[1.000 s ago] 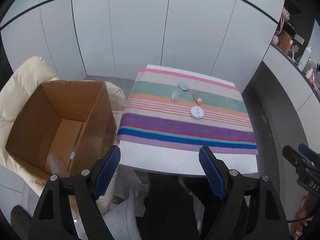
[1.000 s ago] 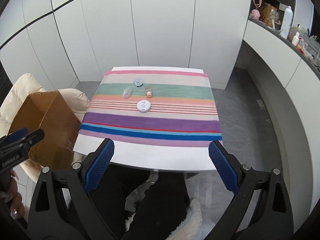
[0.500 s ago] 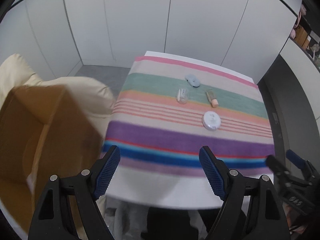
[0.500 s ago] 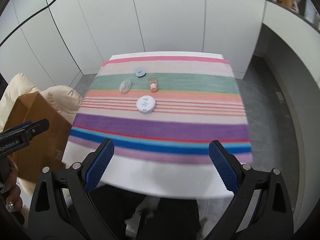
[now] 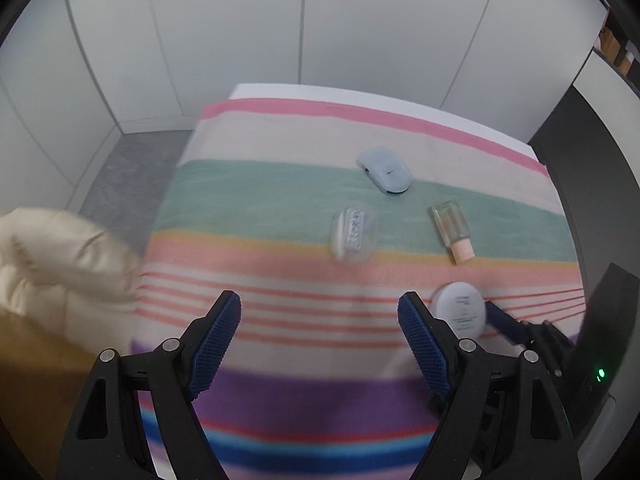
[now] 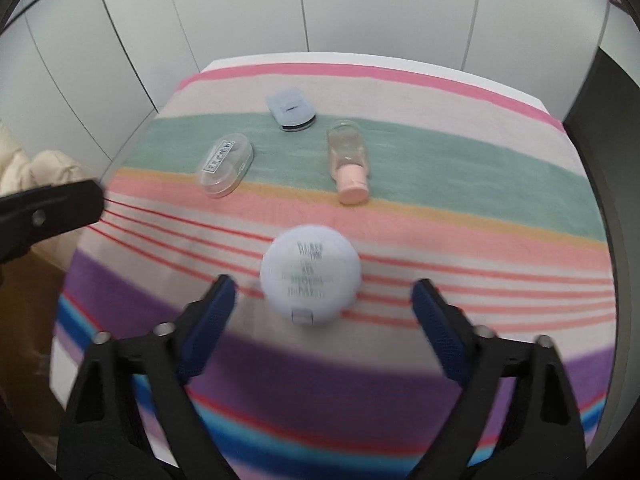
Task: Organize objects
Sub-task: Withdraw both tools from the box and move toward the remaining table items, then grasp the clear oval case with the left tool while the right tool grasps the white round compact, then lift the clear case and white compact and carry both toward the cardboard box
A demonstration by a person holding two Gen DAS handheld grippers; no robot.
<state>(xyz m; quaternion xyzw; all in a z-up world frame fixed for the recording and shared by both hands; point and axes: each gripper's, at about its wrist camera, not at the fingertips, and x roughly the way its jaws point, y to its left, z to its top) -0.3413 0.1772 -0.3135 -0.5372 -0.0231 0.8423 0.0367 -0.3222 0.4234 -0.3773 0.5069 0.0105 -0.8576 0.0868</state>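
Right tool (image 6: 324, 304) frames round compact (image 6: 311, 278), unpinched.

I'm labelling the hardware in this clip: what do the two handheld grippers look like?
Both look alike: the left gripper and right gripper have matte black angular finger arms with triangular cut-outs, silver pivot screws, and blue textured pads on the inner faces. No cables or sleeves show.

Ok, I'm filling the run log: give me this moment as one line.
left hand-held gripper: open, empty | right hand-held gripper: closing, open around round case, pads apart | bottle: lying on cloth
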